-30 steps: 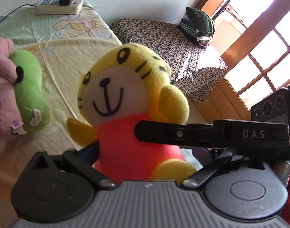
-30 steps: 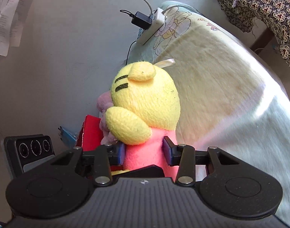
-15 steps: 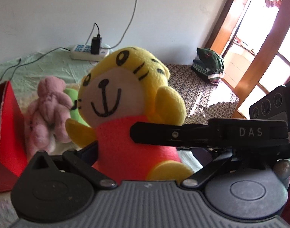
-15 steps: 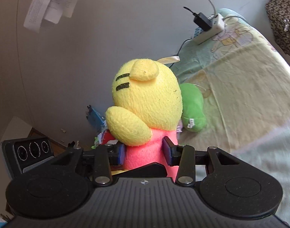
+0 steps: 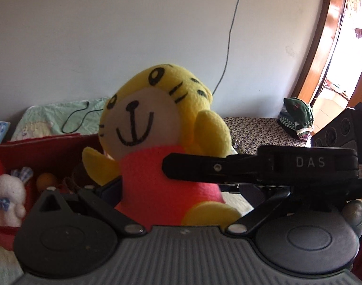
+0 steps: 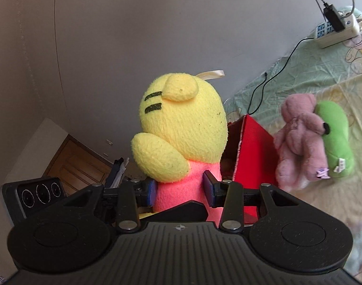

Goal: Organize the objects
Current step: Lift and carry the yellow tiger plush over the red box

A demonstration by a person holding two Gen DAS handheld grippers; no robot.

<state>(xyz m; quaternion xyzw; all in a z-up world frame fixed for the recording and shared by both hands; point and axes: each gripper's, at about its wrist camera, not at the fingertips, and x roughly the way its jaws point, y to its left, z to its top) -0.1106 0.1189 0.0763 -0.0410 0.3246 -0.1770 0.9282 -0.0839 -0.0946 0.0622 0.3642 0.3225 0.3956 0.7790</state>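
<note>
Opposed close wrist views, shared plush tiger (image 5: pixel 157 142)

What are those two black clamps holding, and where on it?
Both grip the yellow plush tiger in the pink shirt by its pink torso: the right gripper from behind, the left gripper from the front, jaws closed on its sides.

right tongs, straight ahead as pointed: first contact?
Beyond the yellow tiger plush the right tongs already clamp, probably the grey wall; the red box sits just right of the line. Depth unclear.
</note>
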